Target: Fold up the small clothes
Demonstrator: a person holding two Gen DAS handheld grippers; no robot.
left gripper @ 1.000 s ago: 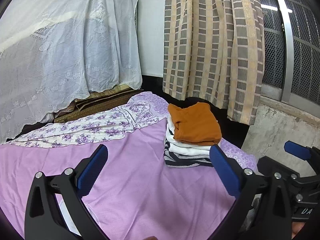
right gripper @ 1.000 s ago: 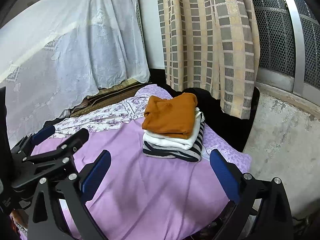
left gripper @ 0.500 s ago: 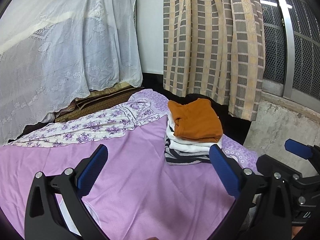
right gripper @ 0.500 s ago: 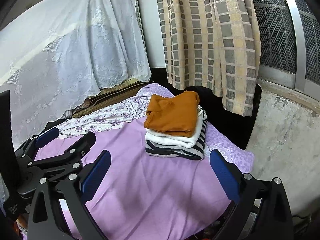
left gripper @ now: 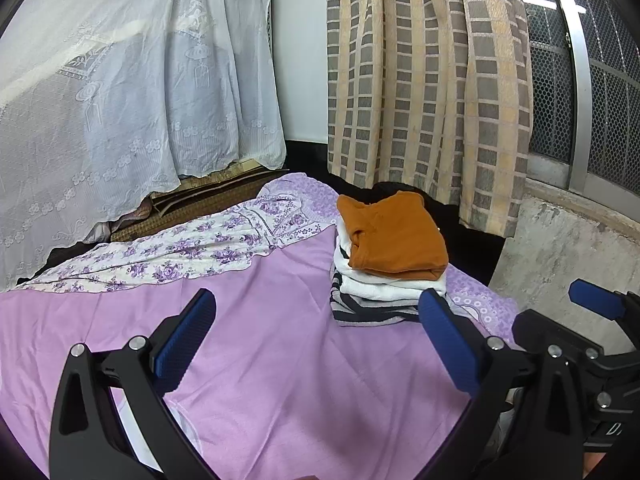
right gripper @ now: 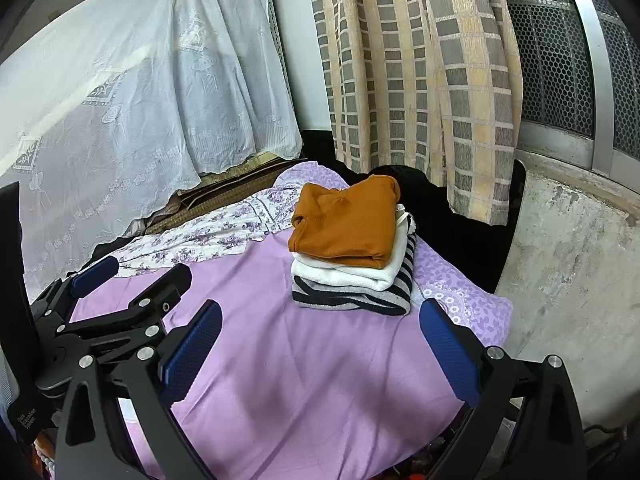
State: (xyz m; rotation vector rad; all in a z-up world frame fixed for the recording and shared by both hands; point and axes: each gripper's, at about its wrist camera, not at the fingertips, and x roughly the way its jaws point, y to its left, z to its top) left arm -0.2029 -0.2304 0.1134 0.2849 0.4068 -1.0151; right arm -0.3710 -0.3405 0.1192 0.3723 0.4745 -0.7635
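Both grippers, left gripper [left gripper: 316,344] and right gripper [right gripper: 320,350], agape and empty; 3 folded garments [right gripper: 352,248] stacked.

Both views have drifted slightly lower, the folded pile [right gripper: 352,248] now sitting lower in frame

orange top [right gripper: 344,216], striped shirt [right gripper: 352,298], lilac sheet [right gripper: 300,368]

A checked curtain [left gripper: 424,92] hangs beside a meshed window [left gripper: 600,80]; white lace drape [left gripper: 120,92] left.
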